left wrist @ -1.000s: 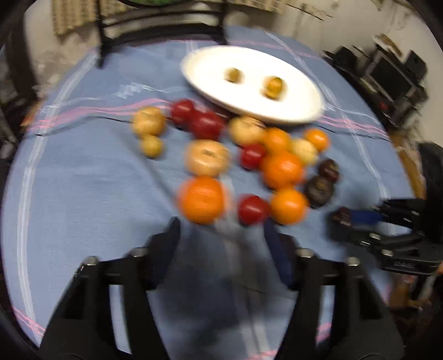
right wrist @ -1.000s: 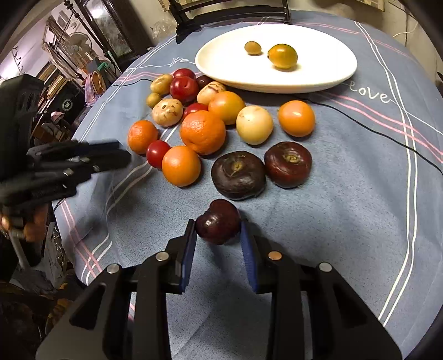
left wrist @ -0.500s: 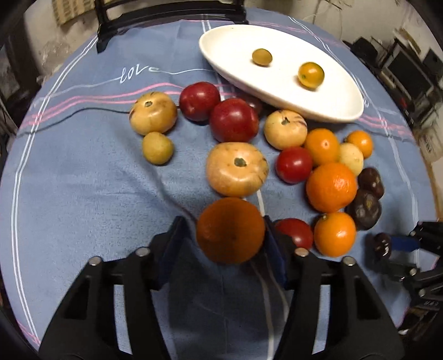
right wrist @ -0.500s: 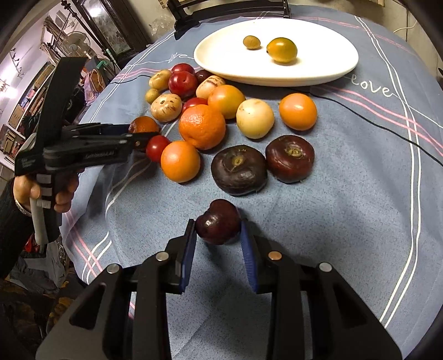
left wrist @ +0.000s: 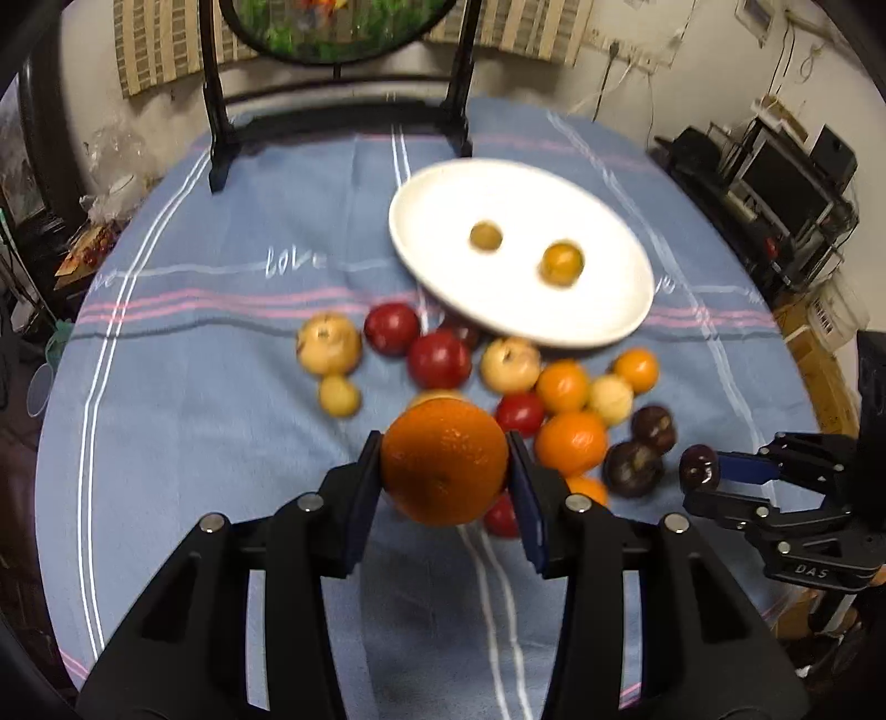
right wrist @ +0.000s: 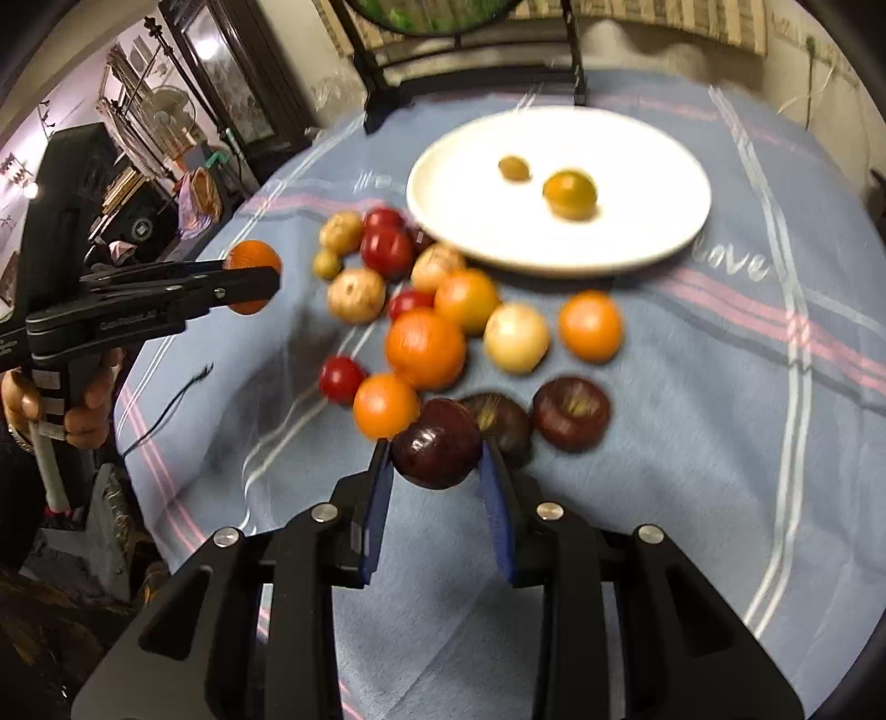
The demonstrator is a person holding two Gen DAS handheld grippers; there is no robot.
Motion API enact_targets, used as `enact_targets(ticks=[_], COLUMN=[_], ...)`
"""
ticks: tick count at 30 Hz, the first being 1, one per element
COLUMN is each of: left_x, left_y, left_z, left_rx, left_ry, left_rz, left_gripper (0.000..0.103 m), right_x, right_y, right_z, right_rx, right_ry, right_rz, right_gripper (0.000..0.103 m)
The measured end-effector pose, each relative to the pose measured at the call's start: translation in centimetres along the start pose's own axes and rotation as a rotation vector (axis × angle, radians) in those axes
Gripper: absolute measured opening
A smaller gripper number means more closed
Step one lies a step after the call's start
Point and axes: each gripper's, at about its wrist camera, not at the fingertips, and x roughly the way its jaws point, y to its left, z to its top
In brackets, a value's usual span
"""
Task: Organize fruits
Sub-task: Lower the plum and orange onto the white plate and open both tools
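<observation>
Two tilted-down grippers' fingers hold fruit: left (left wrist: 444,462) closing on orange (left wrist: 444,462), right (right wrist: 436,454) clamping plum (right wrist: 436,443).

Surface covered with blue tablecloth (left wrist: 221,421), white and pink stripes, "love" stitched in white. Black stand (left wrist: 338,111) at far edge holding a round framed panel, greenery visible inside. Striped woven hanging (left wrist: 160,50) on the wall behind. Black shelving with electronics (left wrist: 775,183) to the right. In right wrist view: dark glass-front cabinet (right wrist: 221,77), thin black cord (right wrist: 166,404) lying on cloth.
</observation>
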Motion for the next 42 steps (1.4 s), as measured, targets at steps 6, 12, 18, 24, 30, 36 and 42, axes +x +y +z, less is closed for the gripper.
enact_targets(ticks=[6, 12, 18, 24, 30, 36, 42], left_x=[-1.0, -0.5, 1.3, 4.4, 8.0, 10.6, 12.4], left_y=[-1.3, -3.6, -5.5, -5.4, -4.7, -4.0, -4.0], left_z=[2.7, 6.8, 10.0, 11.7, 12.8, 13.5, 13.6], left_rx=[0.028, 0.055, 0.103, 0.111, 0.113, 0.107, 0.116], left_ry=[-0.053, -0.102, -0.109, -0.071, -0.019, 0.021, 0.048], left_rz=[-0.026, -0.03, 0.026, 0.068, 0.103, 0.119, 0.118], left_gripper=[0.044, 0.044, 0.044, 0.044, 0.044, 0.044, 0.044], right_x=[-3.2, -5.5, -4.7, -1.7, 1.9, 4.8, 6.1], right_y=[-1.1, -2.4, -3.8, -5.1, -6.1, -7.4, -8.6], right_z=[3.1, 7.3, 11.1, 14.1, 16.6, 18.1, 18.8], right_rx=[0.012, 0.001, -0.007, -0.018, -0.028, -0.024, -0.02], right_ry=[-0.108, -0.19, -0.203, -0.161, -0.104, -0.065, -0.041], right_rz=[-0.029, -0.077, -0.102, -0.107, -0.106, -0.104, -0.1], right_gripper=[0.032, 0.032, 0.032, 0.032, 0.032, 0.032, 0.032])
